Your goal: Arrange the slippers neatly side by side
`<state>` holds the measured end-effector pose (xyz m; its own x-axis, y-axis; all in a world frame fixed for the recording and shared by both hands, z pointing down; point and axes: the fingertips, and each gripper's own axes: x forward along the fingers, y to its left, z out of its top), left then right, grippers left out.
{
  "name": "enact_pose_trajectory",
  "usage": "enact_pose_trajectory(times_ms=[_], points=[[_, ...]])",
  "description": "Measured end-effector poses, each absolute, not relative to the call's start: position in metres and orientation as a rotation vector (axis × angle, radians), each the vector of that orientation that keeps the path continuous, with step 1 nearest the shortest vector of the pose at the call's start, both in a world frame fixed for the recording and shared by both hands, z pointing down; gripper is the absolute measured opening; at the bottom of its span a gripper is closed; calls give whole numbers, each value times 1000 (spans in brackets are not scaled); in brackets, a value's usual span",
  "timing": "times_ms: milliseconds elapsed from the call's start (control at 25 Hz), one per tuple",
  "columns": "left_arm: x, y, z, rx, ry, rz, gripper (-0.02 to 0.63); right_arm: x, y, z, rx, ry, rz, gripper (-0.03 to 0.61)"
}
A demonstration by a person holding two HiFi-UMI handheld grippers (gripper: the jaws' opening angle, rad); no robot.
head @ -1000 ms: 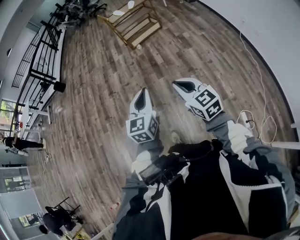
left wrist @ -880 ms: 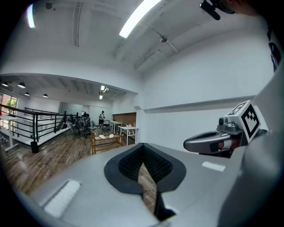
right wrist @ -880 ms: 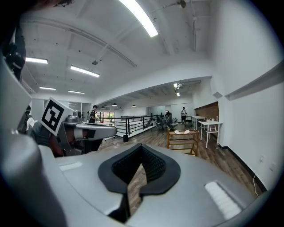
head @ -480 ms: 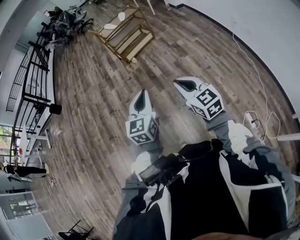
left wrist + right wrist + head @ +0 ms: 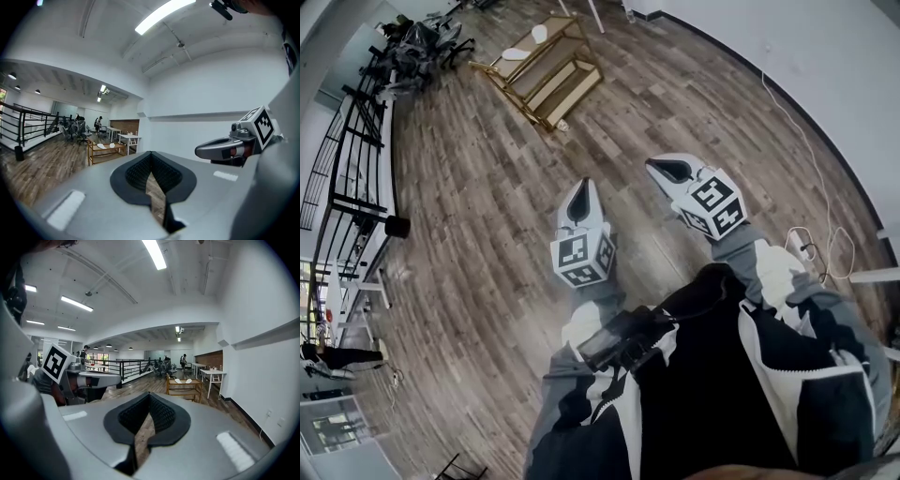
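Two white slippers (image 5: 514,53) (image 5: 540,34) lie on top of a low wooden rack (image 5: 546,70) far ahead on the plank floor. In the left gripper view the slippers (image 5: 101,146) show small on the rack (image 5: 105,152); in the right gripper view they (image 5: 183,380) sit on the same rack (image 5: 183,389). My left gripper (image 5: 581,187) (image 5: 151,161) and right gripper (image 5: 658,169) (image 5: 149,404) are held side by side in front of my body, well short of the rack. Both are shut with nothing between the jaws.
A black railing (image 5: 352,141) runs along the left. Office chairs (image 5: 412,42) are bunched behind the rack, with white tables (image 5: 129,139) near the wall. A cable (image 5: 811,141) trails on the floor beside the right wall. A person (image 5: 183,359) stands far off.
The floor has slid under me and the wooden rack has shifted left and slightly down in the head view. Both grippers keep the same shut pose in front of my body.
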<state>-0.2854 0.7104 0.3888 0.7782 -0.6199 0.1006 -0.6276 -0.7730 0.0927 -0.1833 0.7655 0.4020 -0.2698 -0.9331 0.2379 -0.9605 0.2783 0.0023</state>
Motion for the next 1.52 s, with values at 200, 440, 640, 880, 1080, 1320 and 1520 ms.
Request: enact_pose_trajectory(times_ms=[200, 440, 640, 880, 1080, 1320, 1520], points=[[-272, 690, 394, 2831, -992, 108, 5, -173, 742, 405, 1738, -2346, 234, 5], [-260, 649, 399, 2796, -1074, 118, 5, -160, 691, 409, 1662, -2405, 236, 5], [-243, 605, 400, 2749, -1186, 140, 5, -144, 632, 406, 1559, -2469, 173, 5], [-206, 552, 391, 2728, -1281, 138, 5, -113, 574, 401, 1461, -2535, 144, 5], [-157, 518, 388, 2744, -1278, 153, 5, -70, 542, 399, 1458, -2537, 117, 6], [-106, 489, 381, 2798, -1278, 162, 5, -31, 514, 399, 1450, -2513, 69, 6], [-86, 468, 377, 2815, -1272, 161, 6, -12, 498, 399, 1466, -2507, 46, 6]])
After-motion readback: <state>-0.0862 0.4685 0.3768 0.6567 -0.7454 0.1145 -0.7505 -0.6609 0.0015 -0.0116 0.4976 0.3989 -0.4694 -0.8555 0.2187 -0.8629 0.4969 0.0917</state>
